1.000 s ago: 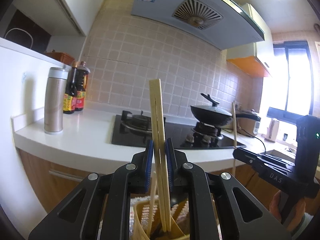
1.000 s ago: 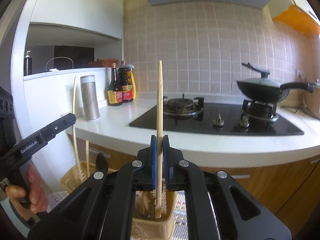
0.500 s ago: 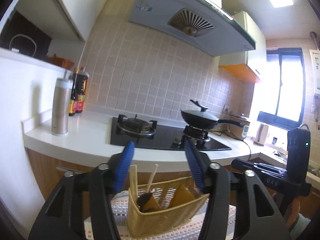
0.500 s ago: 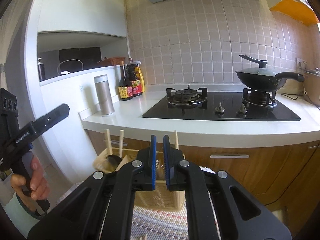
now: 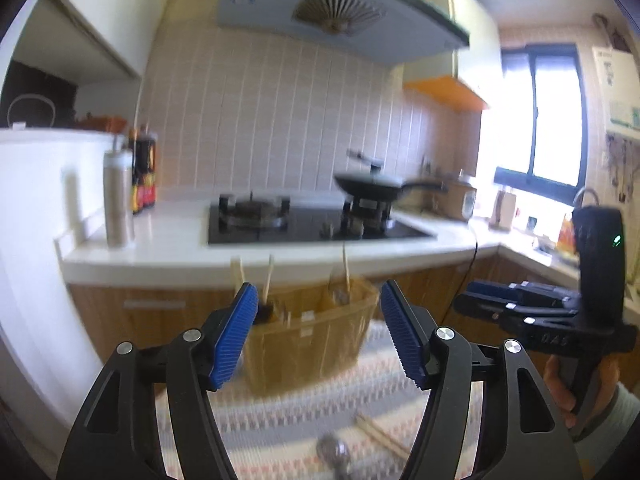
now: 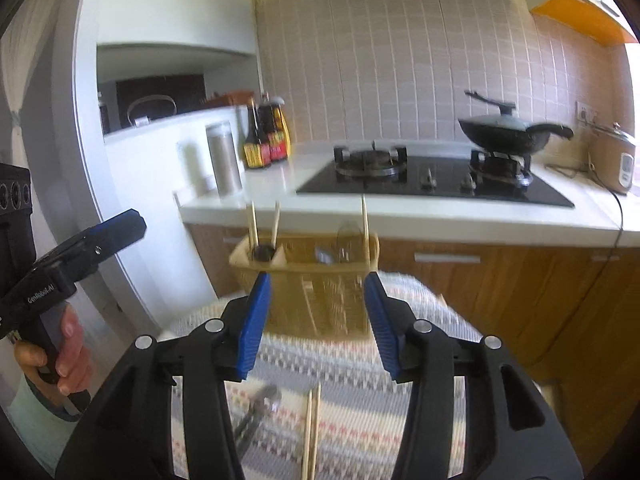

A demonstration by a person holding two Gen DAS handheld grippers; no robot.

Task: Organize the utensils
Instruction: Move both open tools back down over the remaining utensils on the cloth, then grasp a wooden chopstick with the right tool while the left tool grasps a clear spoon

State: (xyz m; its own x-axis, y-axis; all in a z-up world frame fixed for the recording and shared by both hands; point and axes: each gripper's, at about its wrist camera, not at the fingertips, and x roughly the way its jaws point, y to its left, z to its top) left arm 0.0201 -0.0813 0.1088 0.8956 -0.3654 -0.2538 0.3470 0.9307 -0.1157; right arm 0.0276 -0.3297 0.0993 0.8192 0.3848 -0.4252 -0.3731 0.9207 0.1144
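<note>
The left hand-held gripper (image 5: 316, 332) has its blue pads wide apart and holds nothing; its jaws have just been opening. The right hand-held gripper (image 6: 316, 320) is also open and empty, and its jaws have just been opening too. Between the jaws of each one only the basket shows, farther away and not touched by the pads.

The woven basket (image 6: 308, 276) stands on a cloth (image 6: 348, 400) with a striped pattern that covers the desk. The basket has compartments. In its left compartment two wooden chopsticks (image 6: 253, 224) stand upright next to a dark thing that I cannot name. At the right end one more chopstick (image 6: 364, 224) stands upright, and beside it there is something shiny, too blurred to tell.

On the cloth, in front of the basket and near the camera, a pair of chopsticks (image 6: 311, 432) lies flat, side by side. Just to the left of it lies a metal spoon (image 6: 260, 404), partly hidden behind the left jaw in the right wrist view.

A hand (image 6: 60, 356) holds the grip of the left hand-held gripper at the left edge of the right wrist view. Behind the basket there is a kitchen counter (image 6: 280, 184) with a stove (image 6: 432, 180), a black pan (image 6: 504, 132), sauce bottles (image 6: 266, 136) and a steel flask (image 6: 223, 156).
</note>
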